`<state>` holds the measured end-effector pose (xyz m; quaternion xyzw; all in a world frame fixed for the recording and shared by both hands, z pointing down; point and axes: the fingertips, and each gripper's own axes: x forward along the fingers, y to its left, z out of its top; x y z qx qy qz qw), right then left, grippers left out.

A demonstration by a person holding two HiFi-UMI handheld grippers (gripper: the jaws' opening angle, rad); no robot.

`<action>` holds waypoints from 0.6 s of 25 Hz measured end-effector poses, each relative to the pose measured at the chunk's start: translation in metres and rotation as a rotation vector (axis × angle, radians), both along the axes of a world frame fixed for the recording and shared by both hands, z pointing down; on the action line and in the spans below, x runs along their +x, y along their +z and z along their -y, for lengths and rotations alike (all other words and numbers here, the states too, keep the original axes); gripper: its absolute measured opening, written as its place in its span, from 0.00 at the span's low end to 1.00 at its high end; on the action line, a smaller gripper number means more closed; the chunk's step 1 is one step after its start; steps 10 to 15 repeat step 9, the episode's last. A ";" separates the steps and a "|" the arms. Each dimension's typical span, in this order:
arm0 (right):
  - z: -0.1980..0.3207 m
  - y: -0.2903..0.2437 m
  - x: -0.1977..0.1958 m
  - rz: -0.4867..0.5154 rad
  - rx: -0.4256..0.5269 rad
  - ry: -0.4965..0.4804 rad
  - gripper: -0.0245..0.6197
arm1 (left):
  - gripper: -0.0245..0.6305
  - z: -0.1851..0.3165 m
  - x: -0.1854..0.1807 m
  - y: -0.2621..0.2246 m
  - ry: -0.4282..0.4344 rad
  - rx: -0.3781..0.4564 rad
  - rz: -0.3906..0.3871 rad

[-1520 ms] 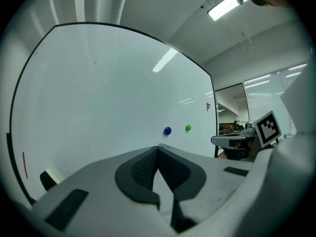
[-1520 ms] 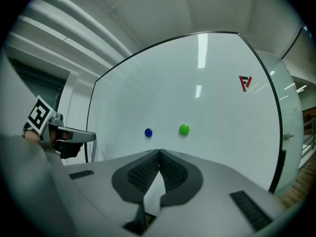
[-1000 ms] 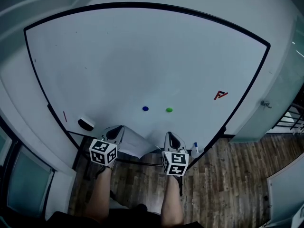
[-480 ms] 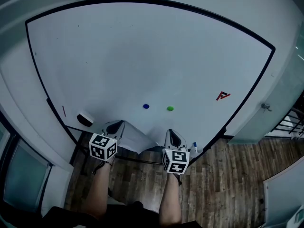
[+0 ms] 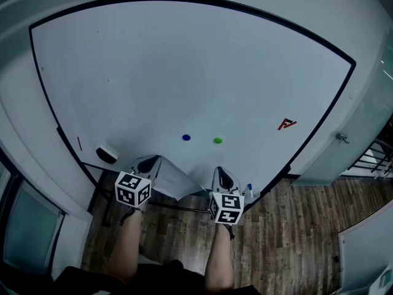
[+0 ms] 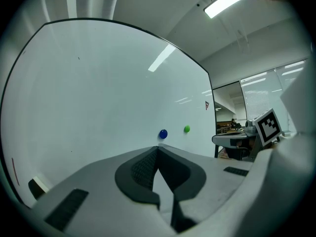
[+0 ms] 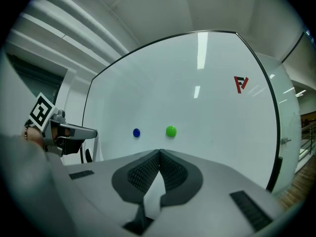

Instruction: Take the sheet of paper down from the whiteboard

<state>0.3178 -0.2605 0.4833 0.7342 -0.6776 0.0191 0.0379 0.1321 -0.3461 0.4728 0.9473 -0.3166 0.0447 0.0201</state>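
The white sheet of paper (image 5: 176, 185) is off the whiteboard (image 5: 184, 72) and sags between my two grippers, just below a blue magnet (image 5: 186, 137) and a green magnet (image 5: 218, 141) that remain on the board. My left gripper (image 5: 151, 165) is shut on the sheet's left edge, and a pale strip of paper shows between its jaws (image 6: 158, 149). My right gripper (image 5: 222, 178) is shut on the right edge (image 7: 159, 153). In the left gripper view the paper (image 6: 291, 177) bulges at the right. In the right gripper view the paper (image 7: 19, 186) fills the lower left.
An eraser (image 5: 107, 154) and a small bottle (image 5: 249, 191) sit on the board's tray. A red logo (image 5: 285, 124) is on the board's right part. Below is a wooden floor (image 5: 295, 226), and a glass door with a handle (image 5: 341, 137) stands at the right.
The head view has shifted slightly. Both grippers and the sheet stay where they were.
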 end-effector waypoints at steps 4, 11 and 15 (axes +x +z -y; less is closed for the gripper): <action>0.002 -0.003 0.000 0.001 0.005 -0.006 0.08 | 0.07 0.002 0.002 0.000 0.000 0.001 -0.002; 0.004 0.000 0.005 -0.004 -0.005 -0.001 0.08 | 0.07 0.006 0.004 0.000 0.003 0.002 -0.005; 0.004 0.000 0.005 -0.004 -0.005 -0.001 0.08 | 0.07 0.006 0.004 0.000 0.003 0.002 -0.005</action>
